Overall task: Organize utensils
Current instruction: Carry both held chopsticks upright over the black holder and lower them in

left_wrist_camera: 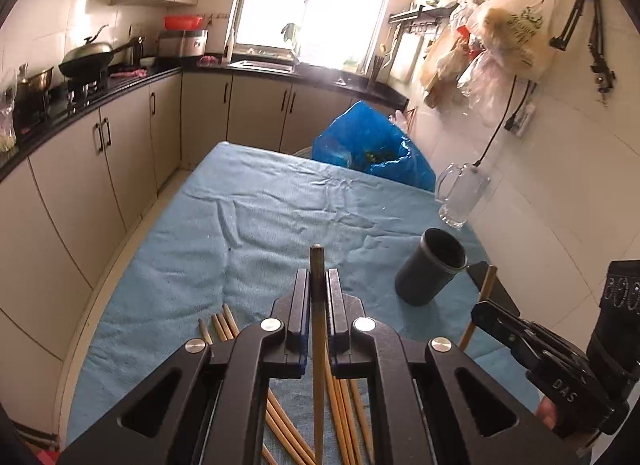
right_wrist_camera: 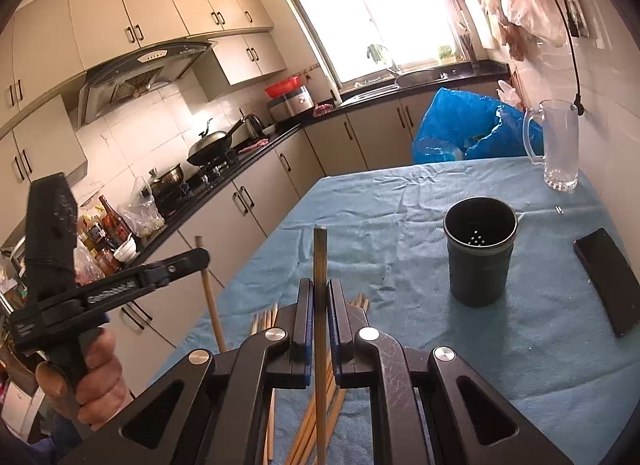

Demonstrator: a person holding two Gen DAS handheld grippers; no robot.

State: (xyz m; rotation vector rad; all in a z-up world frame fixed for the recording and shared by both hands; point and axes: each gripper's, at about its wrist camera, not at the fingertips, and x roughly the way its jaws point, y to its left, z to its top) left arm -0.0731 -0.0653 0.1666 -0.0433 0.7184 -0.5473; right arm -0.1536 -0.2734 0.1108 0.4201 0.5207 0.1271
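Your left claw (left_wrist_camera: 318, 285) is clamped on a single chopstick (left_wrist_camera: 318, 305), which runs up between the fingers with its dark tip poking out past them. Your right claw (right_wrist_camera: 319, 297) grips another chopstick (right_wrist_camera: 320, 305) the same way, upright between the closed fingers. Both claws hang above the surface (left_wrist_camera: 260, 217), which is covered by a wrinkled blue cloth.

The rest of the chopsticks (left_wrist_camera: 344, 405) lie in a loose pile on the cloth at the near edge, under and just behind your claws. The dark round holder (right_wrist_camera: 479, 253) stands upright on the cloth, ahead and to the right of the pile and well apart from it; its mouth is open and small holes show in its bottom. A clear glass mug (right_wrist_camera: 558, 145) stands farther back by the wall, and a dark phone (right_wrist_camera: 608, 281) lies flat to the right of the holder. A blue plastic bag (left_wrist_camera: 372, 145) sits beyond the far end of the surface.
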